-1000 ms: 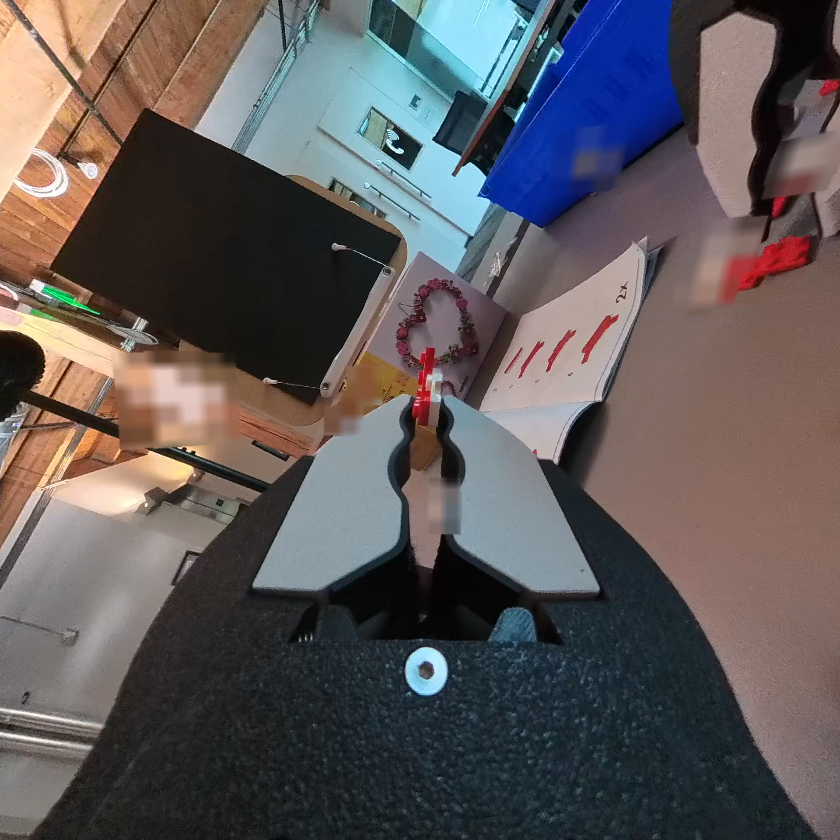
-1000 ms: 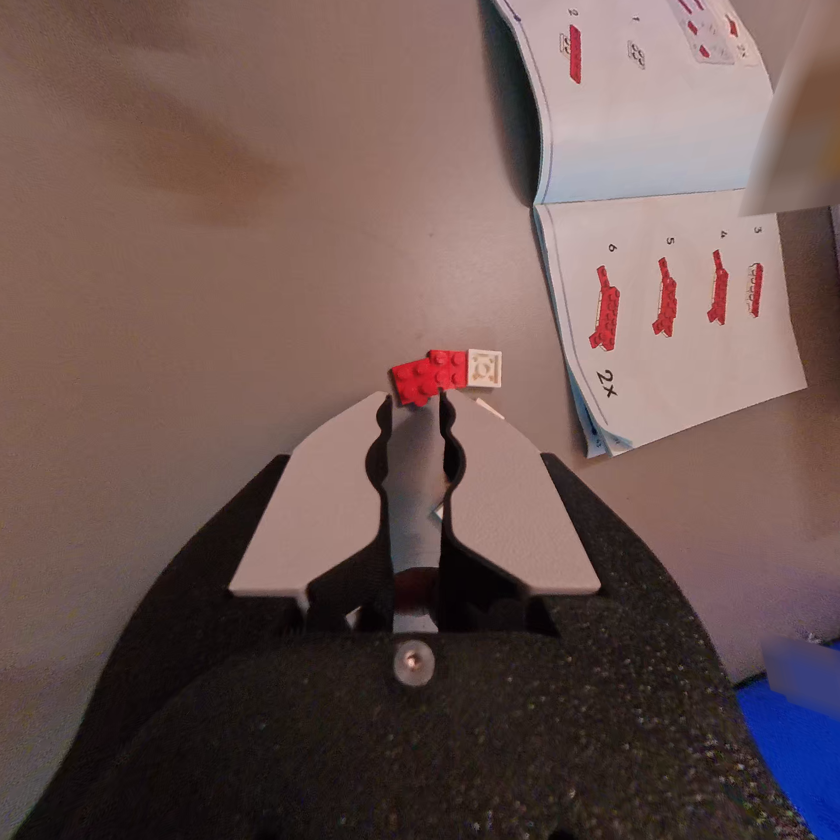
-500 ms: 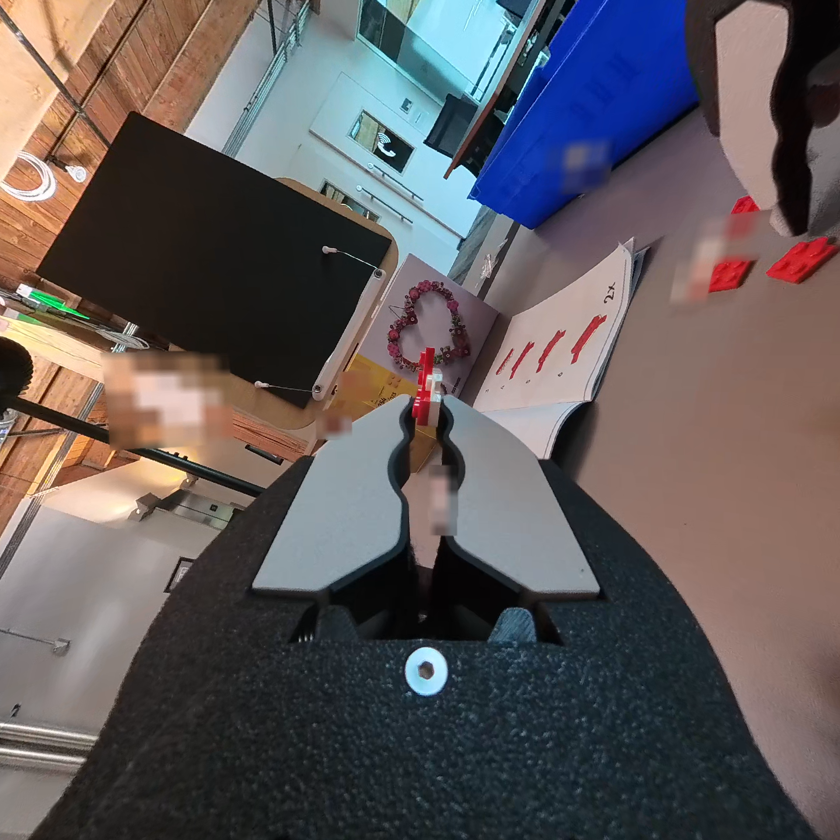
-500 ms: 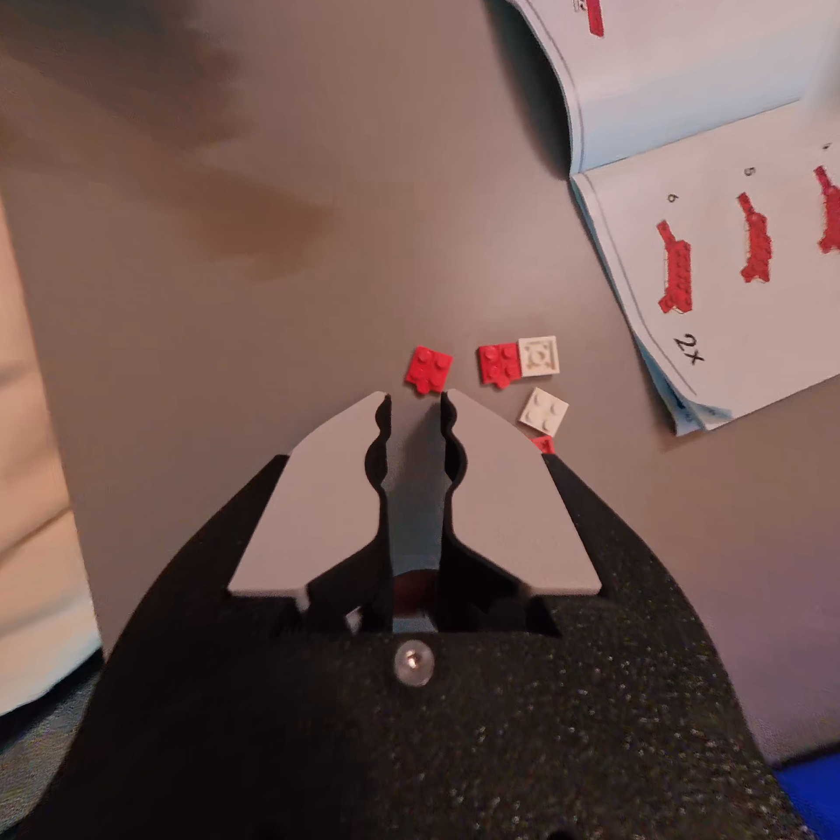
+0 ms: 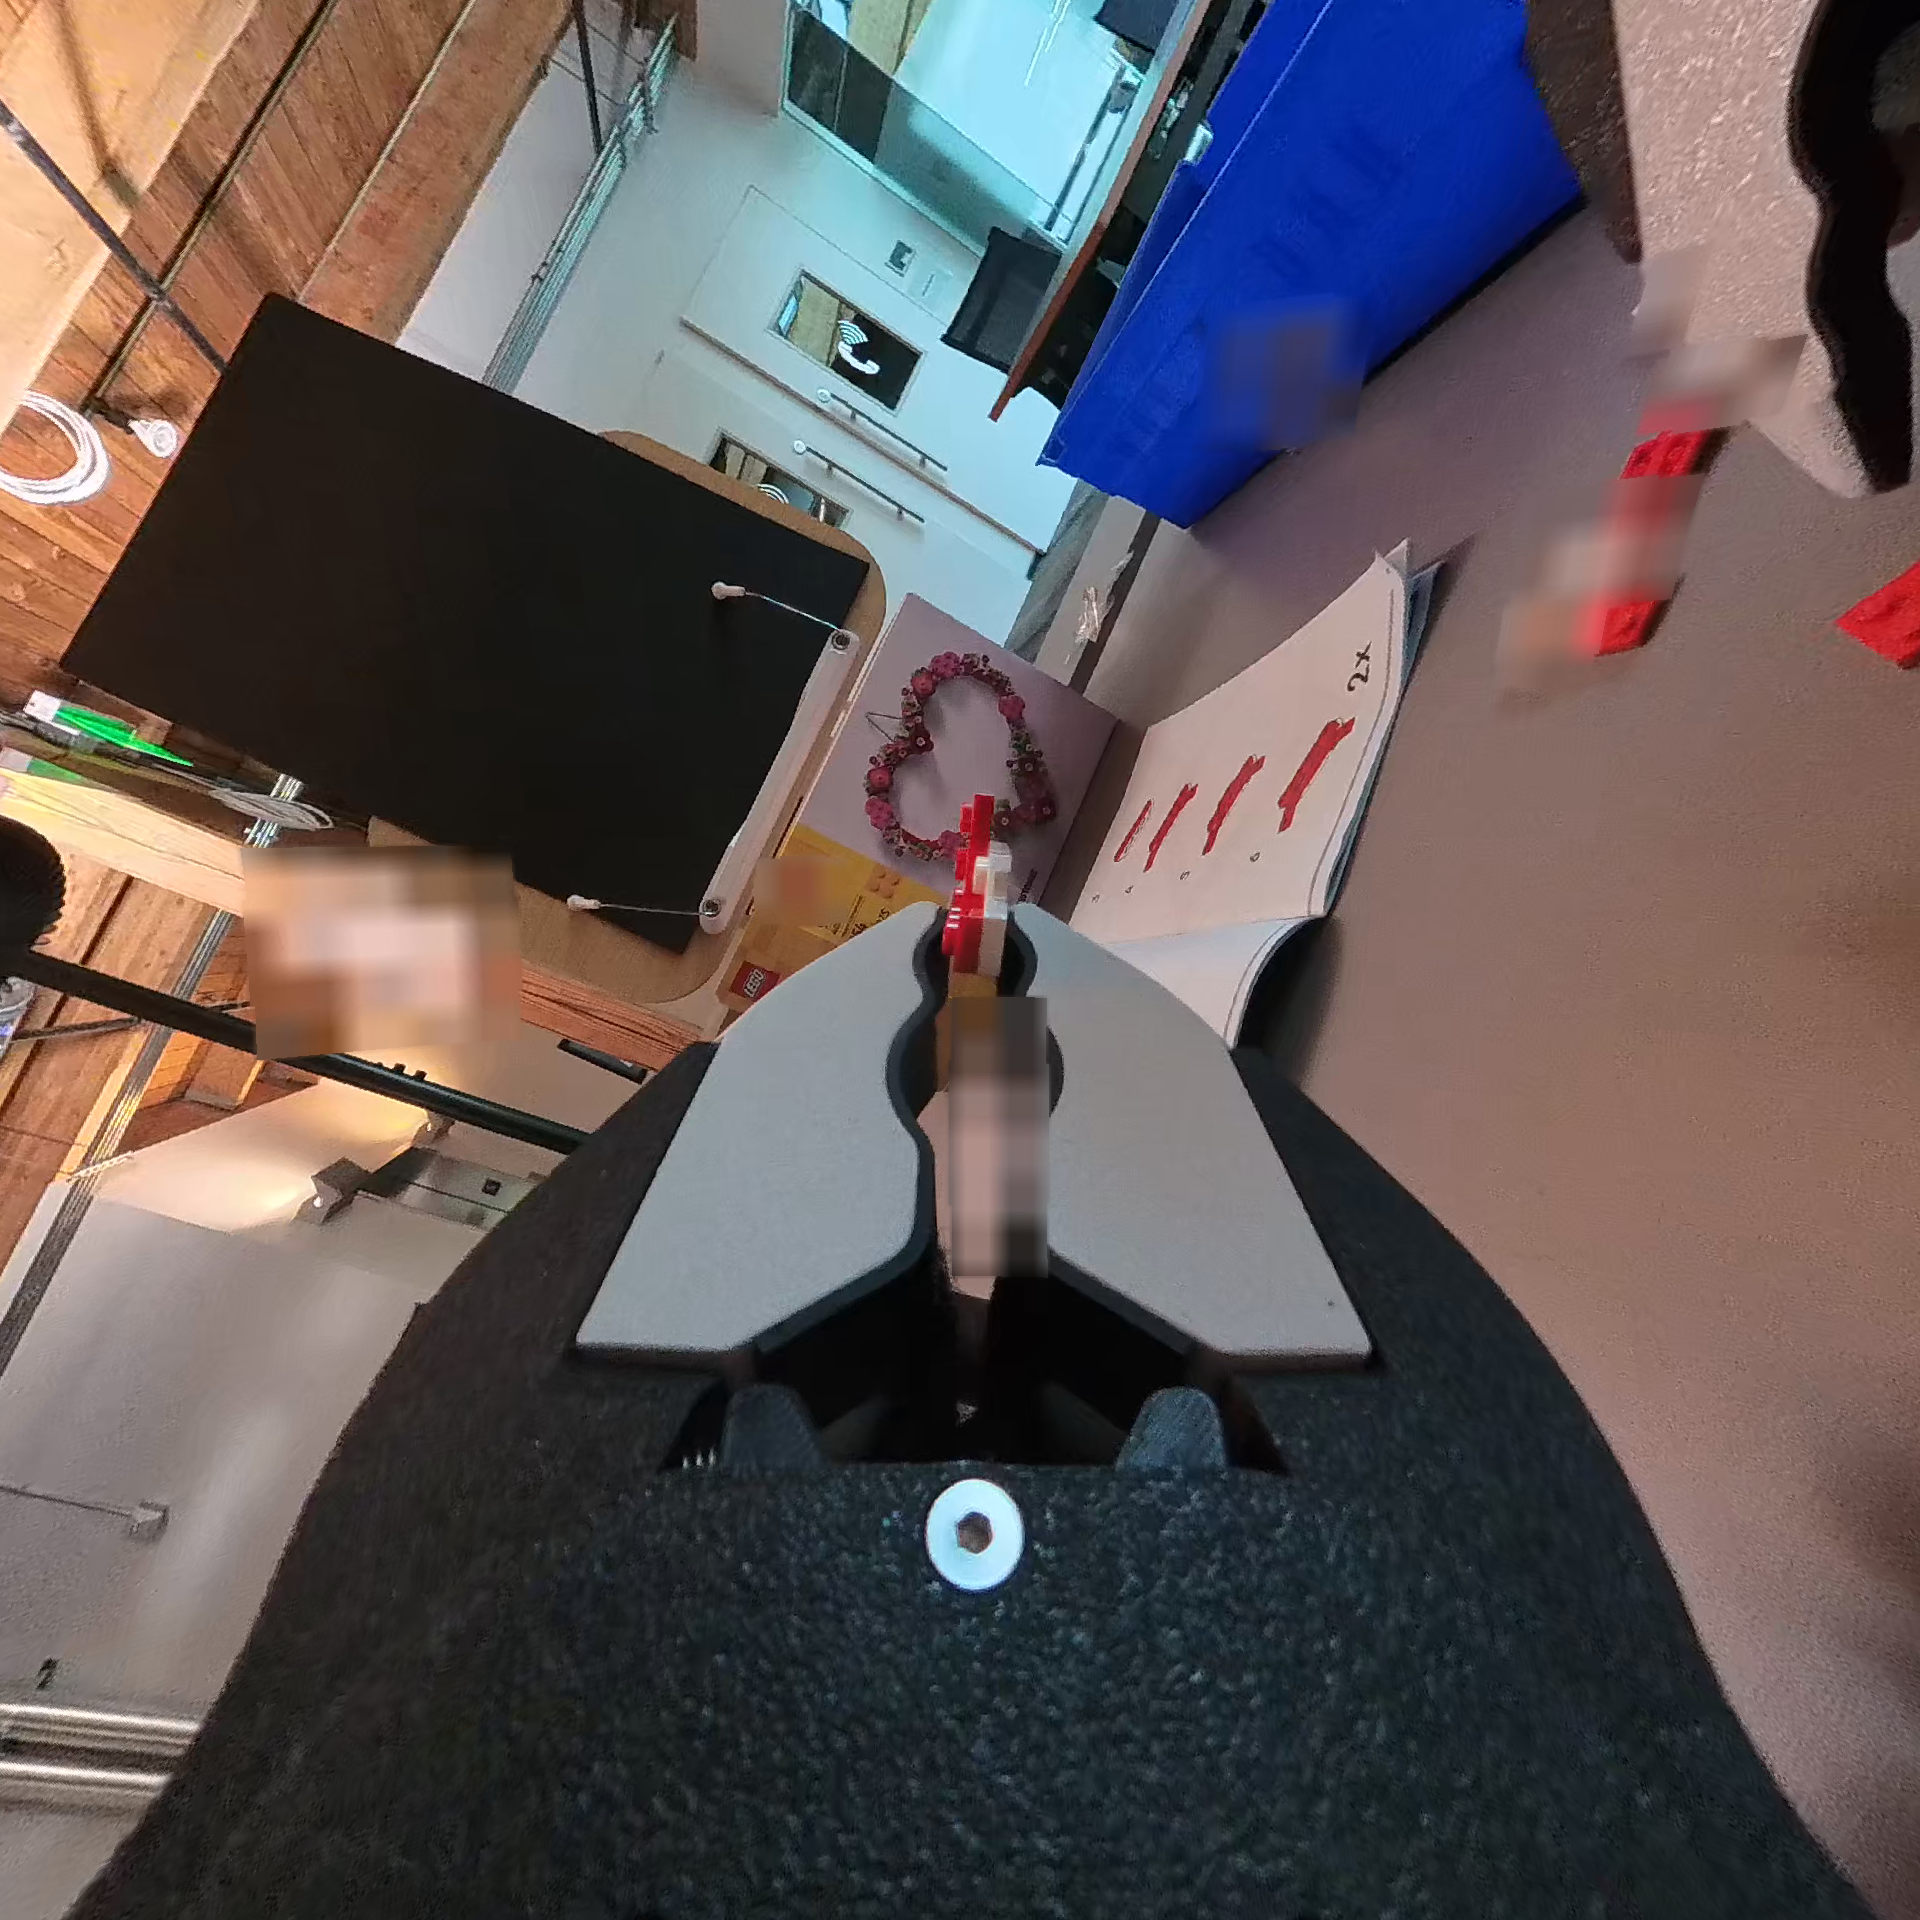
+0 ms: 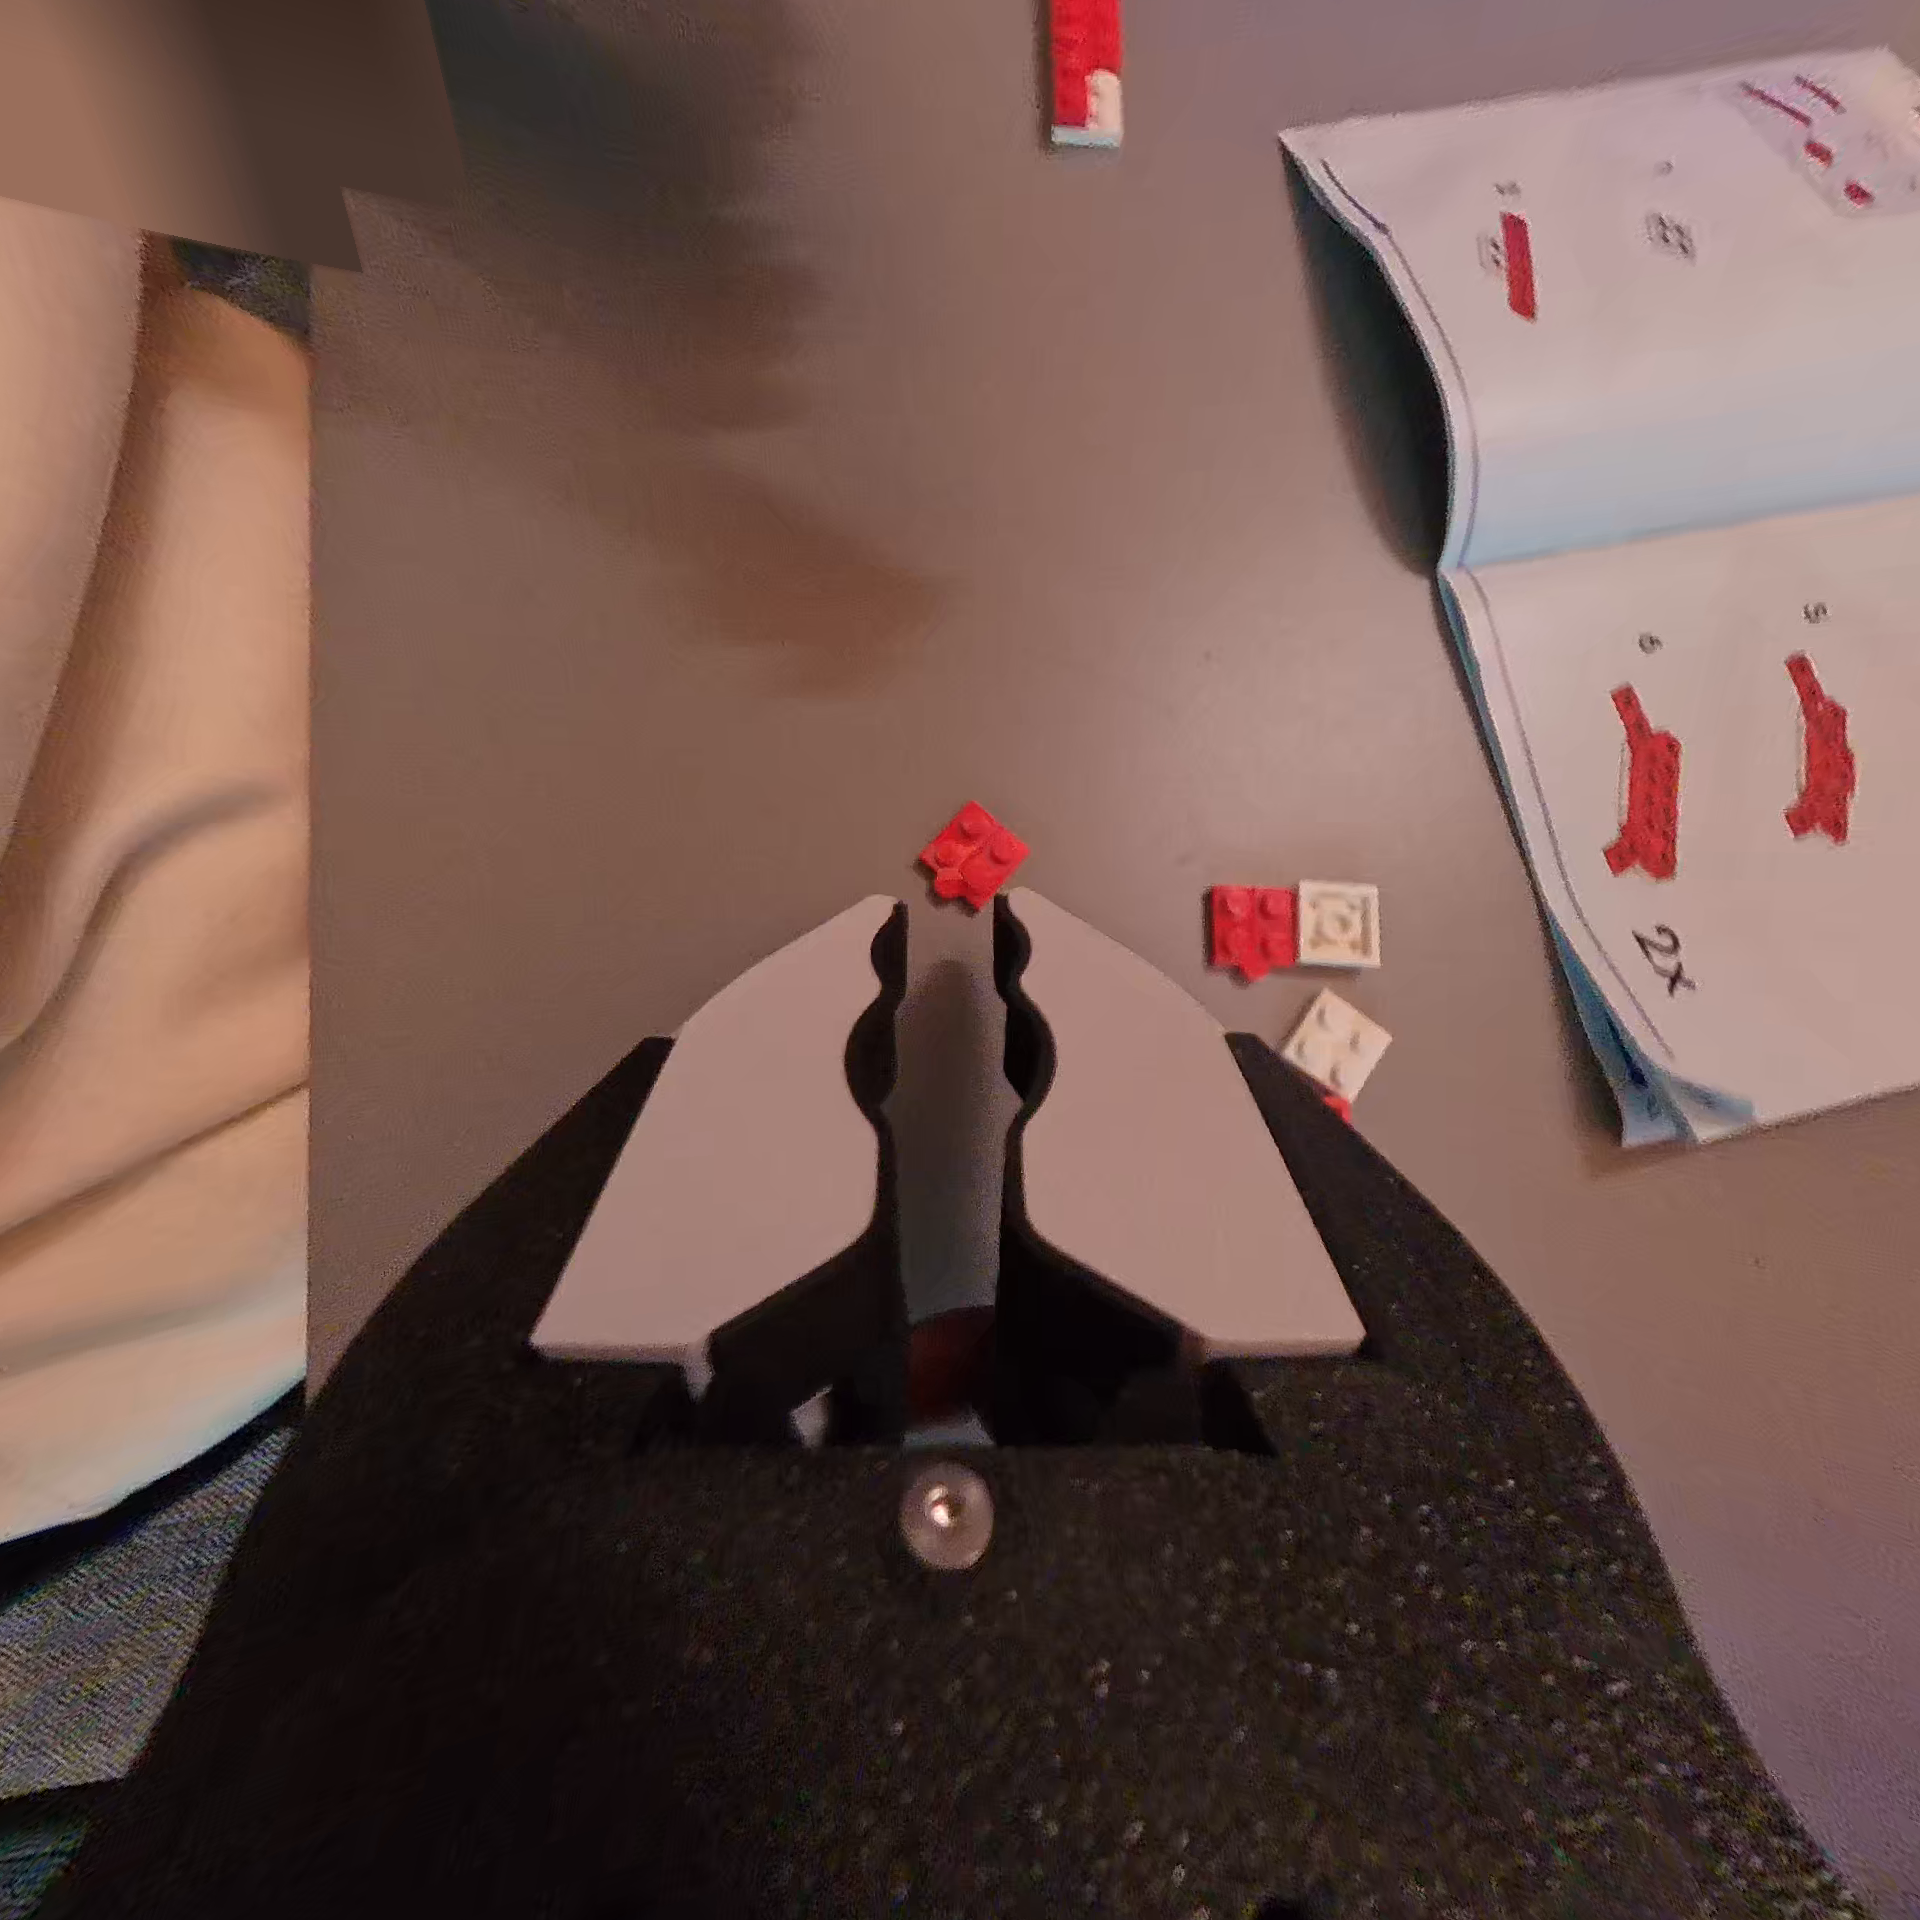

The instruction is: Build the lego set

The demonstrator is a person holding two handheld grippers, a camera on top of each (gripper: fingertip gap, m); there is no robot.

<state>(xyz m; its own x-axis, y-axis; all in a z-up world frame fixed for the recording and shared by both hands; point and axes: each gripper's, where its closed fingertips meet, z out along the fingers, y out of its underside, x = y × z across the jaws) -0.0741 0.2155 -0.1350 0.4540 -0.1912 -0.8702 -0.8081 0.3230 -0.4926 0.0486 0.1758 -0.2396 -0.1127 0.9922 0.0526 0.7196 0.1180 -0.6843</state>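
Left claw: clenched on red-and-white plate assembly, edge-on, long axis pointing away toward the instruction booklet. Right claw: released, just short of red plate on tabletop.

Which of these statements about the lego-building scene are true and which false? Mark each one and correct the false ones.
1. The left hand-held gripper clamps a small red and white lego assembly. True.
2. The right hand-held gripper grips a red brick. False: its jaws are apart and empty; the small red square lego plate lies on the grey-brown tabletop just beyond its tips.
3. The open paper instruction booklet lies right of the loose bricks in the right wrist view. True.
4. The white square lego plate with a ring sits alone. False: it touches a red studded lego plate.
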